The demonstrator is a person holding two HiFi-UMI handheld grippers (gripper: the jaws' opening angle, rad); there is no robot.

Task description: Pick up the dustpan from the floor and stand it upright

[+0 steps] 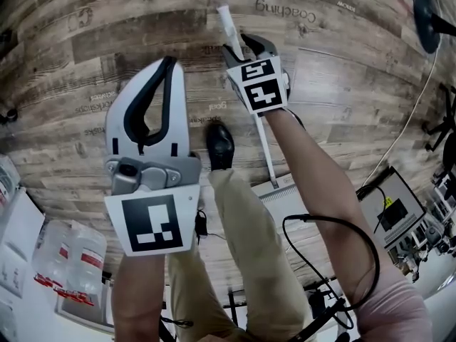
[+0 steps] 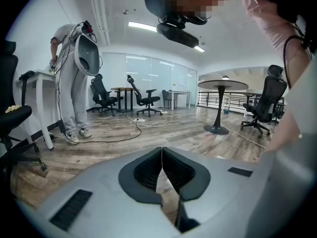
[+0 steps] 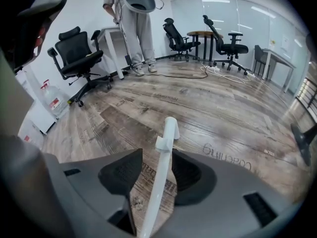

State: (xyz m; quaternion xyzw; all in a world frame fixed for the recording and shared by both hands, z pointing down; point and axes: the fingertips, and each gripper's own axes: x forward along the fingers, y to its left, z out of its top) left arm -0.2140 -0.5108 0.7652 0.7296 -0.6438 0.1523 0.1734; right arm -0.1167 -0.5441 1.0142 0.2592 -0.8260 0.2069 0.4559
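Thin white dustpan (image 1: 273, 188), prob. light, stiff-ish & slick, stands near-upright w/ pan on floor (image 1: 342, 84), handle (image 3: 161, 182) betw. right gripper's (image 1: 242, 47) narrowly parted jaws, leaning on one pad; best gripped high on handle; left gripper's (image 2: 162, 150) jaws pressed together, empty.

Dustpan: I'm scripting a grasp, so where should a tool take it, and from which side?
Take the thin white handle just below its hooked top end, from above, one jaw on each side, as the right tool stands now. The shaft is slim and rises clear of the wide pan below.
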